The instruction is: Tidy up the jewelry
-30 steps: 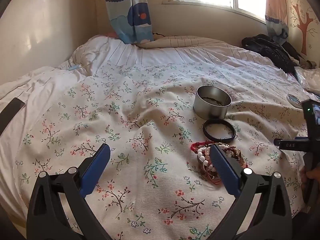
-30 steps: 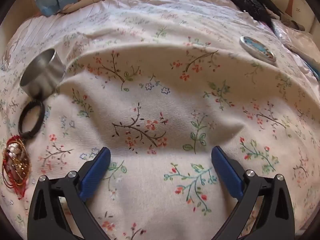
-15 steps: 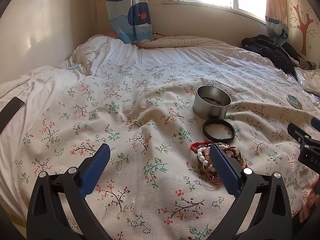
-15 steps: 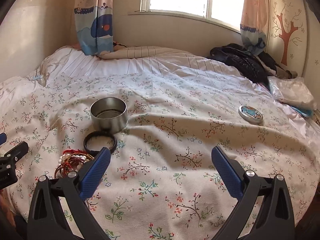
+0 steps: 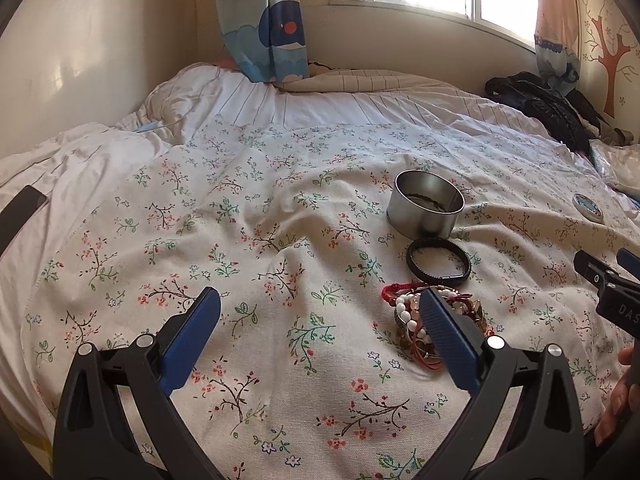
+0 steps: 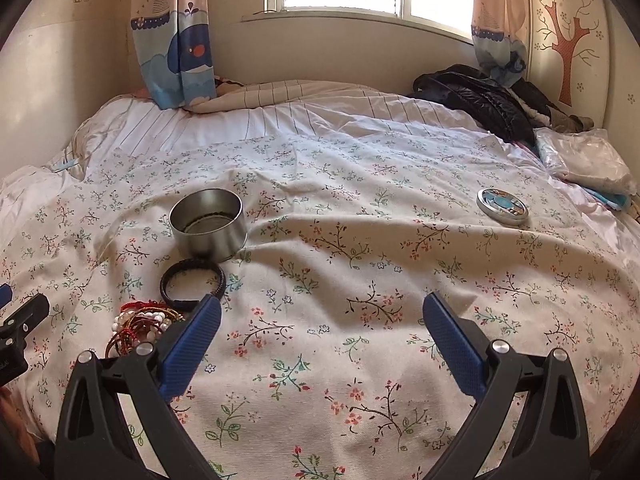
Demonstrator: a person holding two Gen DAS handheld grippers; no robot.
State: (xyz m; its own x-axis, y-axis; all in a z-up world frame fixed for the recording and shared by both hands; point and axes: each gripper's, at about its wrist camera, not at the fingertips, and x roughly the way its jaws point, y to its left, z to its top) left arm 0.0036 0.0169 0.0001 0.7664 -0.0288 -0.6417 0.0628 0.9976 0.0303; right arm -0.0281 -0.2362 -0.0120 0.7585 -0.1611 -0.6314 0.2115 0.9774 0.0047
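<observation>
Jewelry lies in a short row on a wrinkled floral bedspread [image 6: 360, 216]: a round, brushed-metal tin [image 6: 207, 224], open at the top with something dark at its bottom; a braided black bracelet [image 6: 193, 284] lying flat just in front of it; and nearest the camera a tangled heap of bracelets [image 5: 424, 320] of white beads, red cord and coppery loops. A shallow round lid [image 6: 502, 206] with a blue printed face rests well apart, off to the right on the same cloth. A glossy black jacket [image 6: 480, 100] is bunched at the far right of the bed, beneath a whale-print curtain [image 6: 180, 56].

The left gripper [image 5: 320, 316] hovers above the cloth with its ribbed blue pads spread wide and nothing between them; its right finger crosses in front of the bead heap. The right gripper [image 6: 320, 316] is likewise wide open and empty, over bare fabric to the right of the jewelry.

Compared with a second ago, the right wrist view has swung up from a close, downward look at the cloth to a level view of the whole bed; the left has barely changed.
</observation>
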